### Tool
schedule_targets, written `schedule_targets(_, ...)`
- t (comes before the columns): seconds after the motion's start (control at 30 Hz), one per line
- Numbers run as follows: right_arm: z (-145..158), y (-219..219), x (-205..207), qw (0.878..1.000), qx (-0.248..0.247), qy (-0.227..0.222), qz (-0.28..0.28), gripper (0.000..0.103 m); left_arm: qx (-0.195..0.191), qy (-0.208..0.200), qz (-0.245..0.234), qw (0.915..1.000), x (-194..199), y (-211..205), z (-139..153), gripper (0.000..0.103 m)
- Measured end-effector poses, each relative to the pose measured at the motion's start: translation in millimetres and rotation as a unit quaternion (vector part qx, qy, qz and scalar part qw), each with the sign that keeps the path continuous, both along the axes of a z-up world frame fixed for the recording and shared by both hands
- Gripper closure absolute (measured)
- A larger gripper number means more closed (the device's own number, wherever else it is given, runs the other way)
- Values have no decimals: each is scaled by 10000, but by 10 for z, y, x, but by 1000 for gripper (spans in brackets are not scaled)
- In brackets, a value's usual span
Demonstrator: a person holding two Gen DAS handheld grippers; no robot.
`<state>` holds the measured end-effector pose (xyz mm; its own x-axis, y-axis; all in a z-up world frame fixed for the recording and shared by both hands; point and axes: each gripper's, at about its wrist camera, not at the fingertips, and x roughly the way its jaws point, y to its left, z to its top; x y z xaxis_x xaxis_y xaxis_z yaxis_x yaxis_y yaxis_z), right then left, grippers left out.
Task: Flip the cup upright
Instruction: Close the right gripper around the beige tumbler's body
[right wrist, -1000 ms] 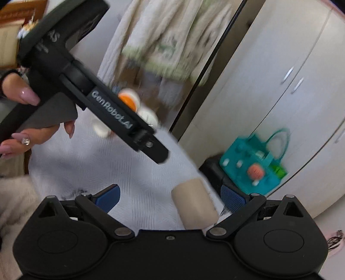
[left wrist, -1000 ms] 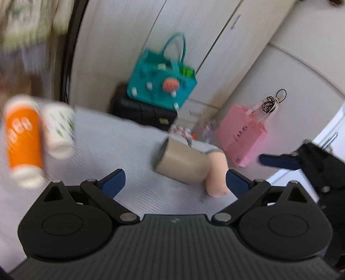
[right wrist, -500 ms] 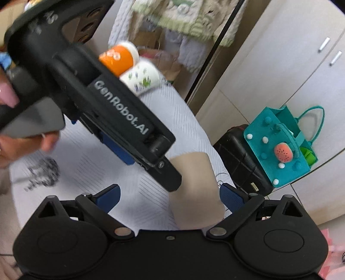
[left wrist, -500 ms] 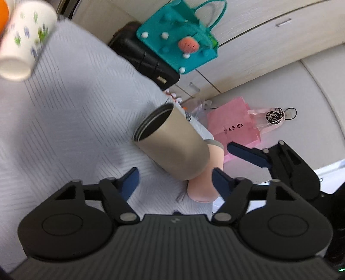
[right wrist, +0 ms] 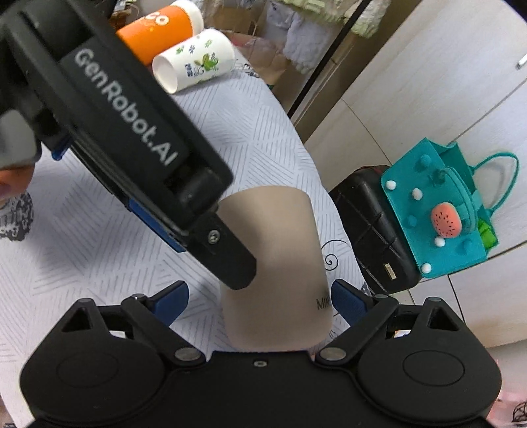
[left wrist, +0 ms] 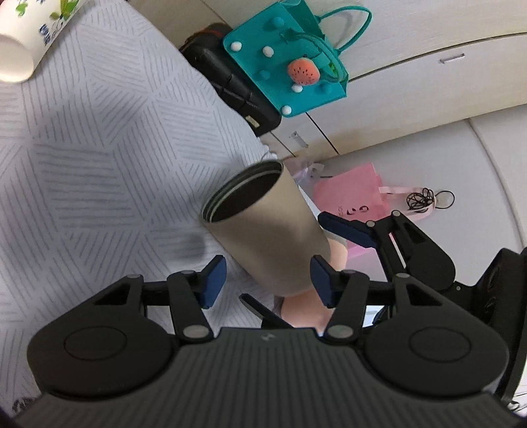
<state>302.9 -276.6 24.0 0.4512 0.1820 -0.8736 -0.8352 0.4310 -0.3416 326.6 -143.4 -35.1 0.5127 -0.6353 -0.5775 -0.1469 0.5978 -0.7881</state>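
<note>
Left wrist view: the left gripper [left wrist: 268, 280] has its jaws spread, and the beige tumbler [left wrist: 263, 227] sits between the two blue pads, its base end nearest the claw and its open, dark-lined mouth pointing away and up to the left. The right-hand pad looks to be touching the tumbler's wall or just beside it; the left-hand pad stands apart from it, so nothing is pinched yet. The tumbler lies tilted on the grey patterned tablecloth [left wrist: 98, 148]. Just beyond the claw on the right is the right gripper [left wrist: 369, 237], with a blue finger reaching toward the tumbler's far side. Far off to the upper left lies a white floral paper cup [left wrist: 29, 36] on its side. Past the table edge, ahead of the claw, are a teal felt bag [left wrist: 290, 66] and a pink paper bag [left wrist: 352, 194].

Right wrist view: the right gripper [right wrist: 260, 301] is also spread wide, the tumbler [right wrist: 280, 263] between its pads with its closed end close to the claw; neither pad clearly presses it. The left gripper [right wrist: 141, 158] crosses in from the upper left, its tip over the tumbler. Beyond lie the floral cup [right wrist: 194, 59] and an orange paper cup [right wrist: 154, 29], both on their sides.

As I judge it, the flip is barely begun: the claws bracket the tumbler, but closing, lifting and standing it on its base all remain.
</note>
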Motion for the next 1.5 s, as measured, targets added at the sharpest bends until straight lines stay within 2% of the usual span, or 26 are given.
schedule_targets(0.17, -102, -21, 103, 9998, -115, 3, -172, 8, -104, 25, -53, 9999, 26, -20, -10, 49)
schedule_targets(0.2, -117, -29, 137, 9997, -80, 65, -233, 10, -104, 24, -34, 9999, 37, -32, -17, 49)
schedule_targets(0.23, -126, -39, 167, 9994, -26, 146, -314, 17, -104, 17, -27, 9999, 54, -44, -25, 49)
schedule_targets(0.27, -133, -51, 187, 9990, 20, 246, -374, 18, -115, 12, -18, 9999, 61, -48, -31, 50)
schedule_targets(0.57, -92, -39, 132, 9984, 62, 223, -509, 18, -239, 40, 50, 9997, 91, -47, -128, 50)
schedule_targets(1.03, -117, 49, 218, 9907, 92, 406, -1295, 18, -217, -97, 131, 9996, 24, 55, -129, 49)
schedule_targets(1.13, -90, 41, 201, 9864, 233, 540, -1536, 19, -274, -113, 207, 9993, 14, 81, -149, 48)
schedule_targets(1.3, 8, -25, 217, 9732, 648, 1007, -1961, 21, -170, -160, 313, 9992, -1, 90, -126, 44)
schedule_targets(1.5, -11, 14, 203, 9688, 691, 1019, -2151, 21, -246, 45, 347, 9991, 37, 60, -184, 34)
